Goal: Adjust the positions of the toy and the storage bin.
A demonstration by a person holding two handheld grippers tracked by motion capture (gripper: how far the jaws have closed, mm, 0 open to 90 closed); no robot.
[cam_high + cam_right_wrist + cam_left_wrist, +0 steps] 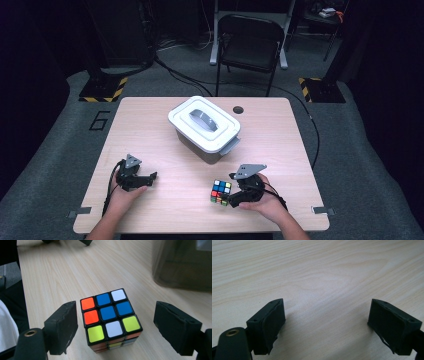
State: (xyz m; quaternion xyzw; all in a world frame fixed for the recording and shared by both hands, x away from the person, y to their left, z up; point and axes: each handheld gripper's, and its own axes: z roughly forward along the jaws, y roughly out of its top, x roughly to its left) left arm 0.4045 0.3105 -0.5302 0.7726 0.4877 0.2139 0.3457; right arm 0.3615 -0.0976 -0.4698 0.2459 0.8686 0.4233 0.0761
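A scrambled colour cube (221, 191) sits on the wooden table (150, 125) near the front, right of centre. In the right gripper view the cube (111, 317) stands between the two black jaws, with a gap on each side. My right gripper (231, 199) is open and level with the cube, held by a hand. My left gripper (150, 179) rests low over bare wood at the front left, open with nothing between its jaws; in the left gripper view that gripper (325, 325) looks along plain tabletop.
A grey bin with a white lid and grey handle (204, 123) stands mid-table, behind the cube; its dark wall (182, 265) is close at the upper right. A round hole (238, 109) marks the table's far side. A folding chair (250, 47) stands beyond.
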